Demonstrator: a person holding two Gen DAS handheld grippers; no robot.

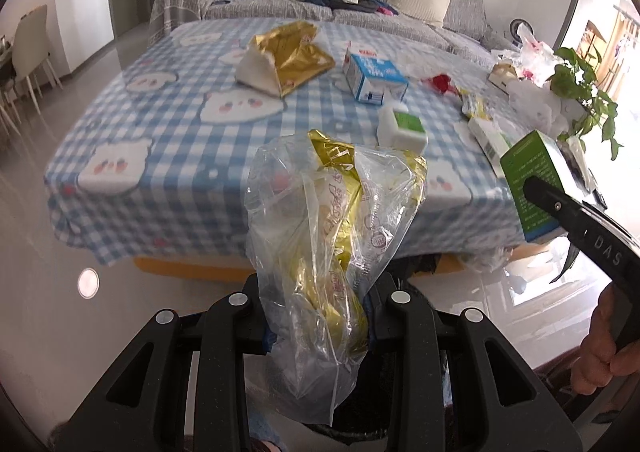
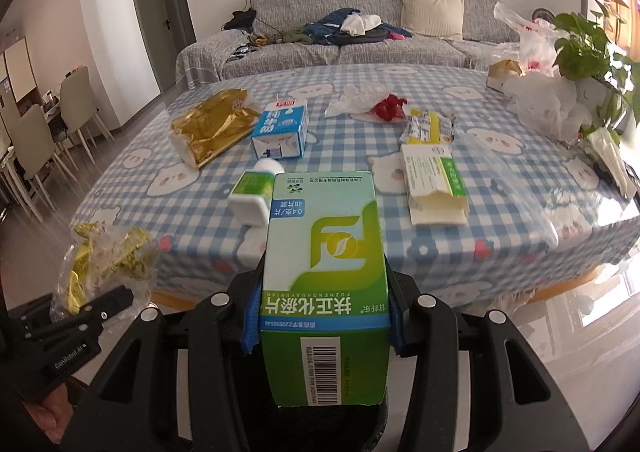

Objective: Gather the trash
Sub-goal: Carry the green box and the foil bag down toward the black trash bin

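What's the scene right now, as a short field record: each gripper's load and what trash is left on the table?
left gripper: shut on clear bag with gold wrapper inside
right gripper: shut on green box
table: blue checked cloth
left on table: gold bag, blue carton, white bottle, flat box, red wrapper
bin: dark rim under the left gripper, unclear
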